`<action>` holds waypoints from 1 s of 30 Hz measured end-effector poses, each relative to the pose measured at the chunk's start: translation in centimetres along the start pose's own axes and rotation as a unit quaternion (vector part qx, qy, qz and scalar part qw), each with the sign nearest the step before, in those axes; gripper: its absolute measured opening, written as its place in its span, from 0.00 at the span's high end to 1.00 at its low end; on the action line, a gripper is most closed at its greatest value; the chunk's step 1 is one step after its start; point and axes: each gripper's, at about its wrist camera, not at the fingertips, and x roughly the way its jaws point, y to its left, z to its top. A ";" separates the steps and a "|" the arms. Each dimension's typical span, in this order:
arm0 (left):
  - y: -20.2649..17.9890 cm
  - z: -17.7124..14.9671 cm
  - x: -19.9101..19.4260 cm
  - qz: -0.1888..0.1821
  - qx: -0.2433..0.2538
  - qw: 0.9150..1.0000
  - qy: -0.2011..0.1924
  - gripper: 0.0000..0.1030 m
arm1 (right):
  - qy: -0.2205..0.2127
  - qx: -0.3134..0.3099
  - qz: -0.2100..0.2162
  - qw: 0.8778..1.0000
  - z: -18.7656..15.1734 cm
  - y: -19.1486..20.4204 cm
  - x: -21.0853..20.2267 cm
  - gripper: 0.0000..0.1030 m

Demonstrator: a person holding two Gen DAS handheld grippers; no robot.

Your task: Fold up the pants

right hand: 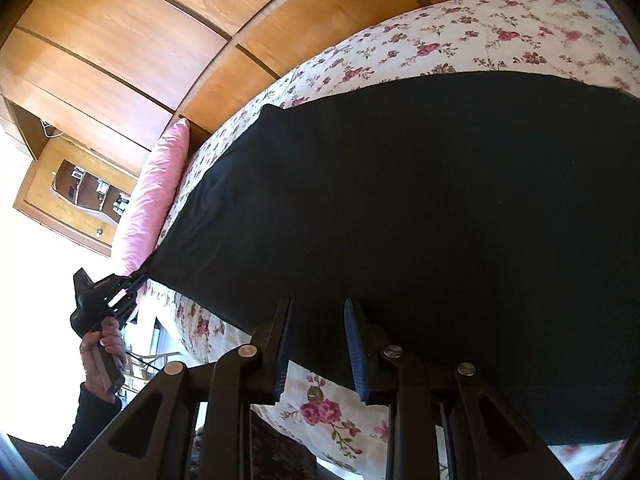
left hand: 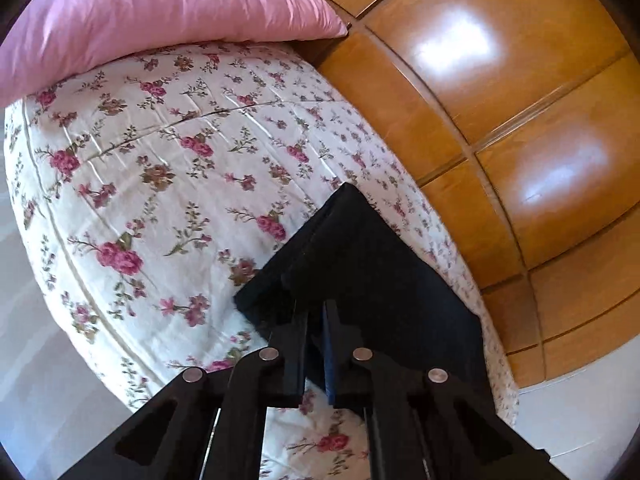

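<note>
Covering most of both views, floral bedspread (left hand: 160, 184) on a bed, white ground with pink roses, creased near the middle. Wooden wardrobe (left hand: 500, 92) runs along the bed's far side, glossy panels catching window glare. Pink pillow (left hand: 160, 12) sits at the head of the bed, one corner pointing toward the wardrobe.

Dark pants (right hand: 420, 220) lie spread flat on the bedspread, a broad black sheet filling much of the right wrist view; in the left wrist view one narrower end shows as an angular panel with a layered folded edge near the wardrobe side.

Left gripper (left hand: 316, 320): fingers nearly together, only a thin gap, a fold of the pants' near edge pinched between them. Seen from the right wrist camera, the same tool is at the pants' corner on the pillow side, gripped by a person's hand (right hand: 102, 348) in a dark sleeve.

Right gripper (right hand: 318, 312): fingers parted moderately, blue pads (right hand: 356, 352) visible, tips at the near edge of the pants. Dark cloth shows in the gap, but whether the pads touch it I cannot tell.

Small wooden-framed mirror (right hand: 76, 196) sits beyond the pillow.
</note>
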 end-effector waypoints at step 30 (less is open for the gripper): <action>-17.8 -10.1 8.3 -0.034 0.305 0.949 0.076 0.74 | -0.005 -0.070 0.068 0.995 15.4 4.1 4.0 0.58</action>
